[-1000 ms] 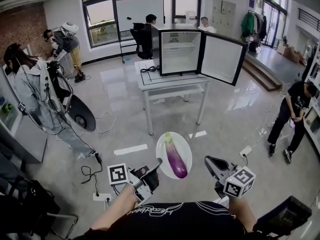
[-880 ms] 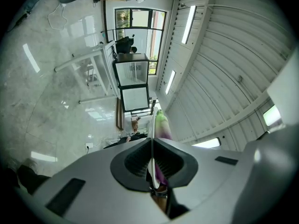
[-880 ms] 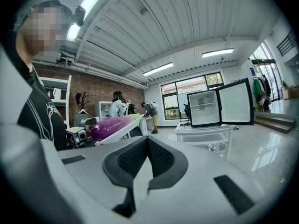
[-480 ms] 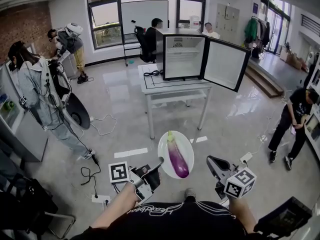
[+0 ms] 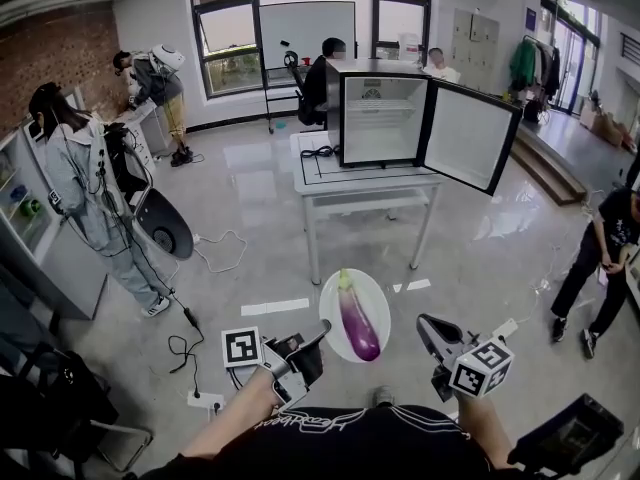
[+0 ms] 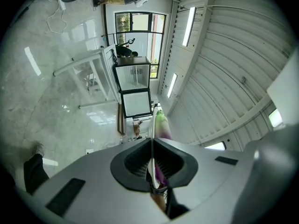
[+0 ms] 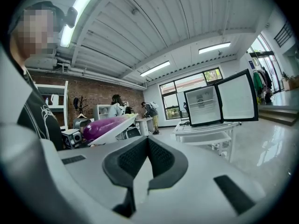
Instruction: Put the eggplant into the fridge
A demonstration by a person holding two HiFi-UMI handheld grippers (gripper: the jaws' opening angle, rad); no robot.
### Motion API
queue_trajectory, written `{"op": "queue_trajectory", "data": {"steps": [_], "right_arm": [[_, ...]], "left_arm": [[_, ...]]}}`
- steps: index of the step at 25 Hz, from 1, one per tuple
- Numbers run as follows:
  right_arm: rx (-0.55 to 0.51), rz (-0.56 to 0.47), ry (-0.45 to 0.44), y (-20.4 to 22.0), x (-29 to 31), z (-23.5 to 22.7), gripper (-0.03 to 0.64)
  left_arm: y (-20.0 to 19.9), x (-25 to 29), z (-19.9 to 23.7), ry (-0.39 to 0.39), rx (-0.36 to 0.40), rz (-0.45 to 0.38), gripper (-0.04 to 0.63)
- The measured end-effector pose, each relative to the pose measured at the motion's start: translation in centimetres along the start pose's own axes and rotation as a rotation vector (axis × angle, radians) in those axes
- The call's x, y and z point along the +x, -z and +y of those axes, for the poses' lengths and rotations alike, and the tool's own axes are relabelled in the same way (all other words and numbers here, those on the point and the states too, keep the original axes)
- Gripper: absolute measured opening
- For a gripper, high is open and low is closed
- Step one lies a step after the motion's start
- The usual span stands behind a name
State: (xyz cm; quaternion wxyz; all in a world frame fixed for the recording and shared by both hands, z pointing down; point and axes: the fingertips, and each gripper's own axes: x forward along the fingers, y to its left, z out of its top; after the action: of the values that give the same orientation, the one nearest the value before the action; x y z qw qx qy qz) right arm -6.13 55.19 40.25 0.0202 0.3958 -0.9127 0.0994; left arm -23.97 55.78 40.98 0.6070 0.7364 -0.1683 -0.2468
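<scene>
**A:** How do we do this carry well?

**B:** Our left gripper (image 5: pixel 318 330) is clamped on the near rim of the plate (image 5: pixel 376 300), jaws almost together on that thin edge. The eggplant (image 5: pixel 357 318) lies loose along the plate, stem end towards the fridge (image 5: pixel 380 118); all of it is well short of the fridge. A pinch on one side lets the far rim droop; we judge the plate must stay level, or the eggplant may roll off.

**A:** And our other tool?

**B:** Our right gripper (image 5: pixel 428 326) is closed on nothing, out on the side where the fridge's door (image 5: pixel 465 133) hangs; we could bring it under the free rim as a prop.

**A:** What room do we have up to the fridge?

**B:** Bare floor runs straight to it. The floor cables (image 5: pixel 215 253) lie left of the fridge, off our line; a person in grey (image 5: pixel 85 193) stands further left, and a person in black (image 5: pixel 600 258) well to its right.

**A:** And at the fridge itself?

**B:** It stands on a table (image 5: pixel 365 180) whose front edge juts out before it, with a cable (image 5: pixel 320 152) lying on top. The door is swung wide on the right; a shelf (image 5: pixel 385 108) crosses the inside. We should clear the table edge, keep left of the door, and pick a gap tall enough for plate and eggplant.
</scene>
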Motion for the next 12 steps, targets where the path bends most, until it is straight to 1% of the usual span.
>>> {"op": "queue_trajectory", "data": {"steps": [6, 12], "right_arm": [[0.019, 0.016, -0.009, -0.6, 2.6, -5.8, 0.006], [0.070, 0.028, 0.001, -0.5, 4.0, -14.9, 0.006]], "left_arm": [[-3.0, 5.0, 2.1, -0.024, -0.008, -0.021, 0.020], [-5.5, 13.2, 5.3, -0.059, -0.033, 0.000, 0.020]]}}
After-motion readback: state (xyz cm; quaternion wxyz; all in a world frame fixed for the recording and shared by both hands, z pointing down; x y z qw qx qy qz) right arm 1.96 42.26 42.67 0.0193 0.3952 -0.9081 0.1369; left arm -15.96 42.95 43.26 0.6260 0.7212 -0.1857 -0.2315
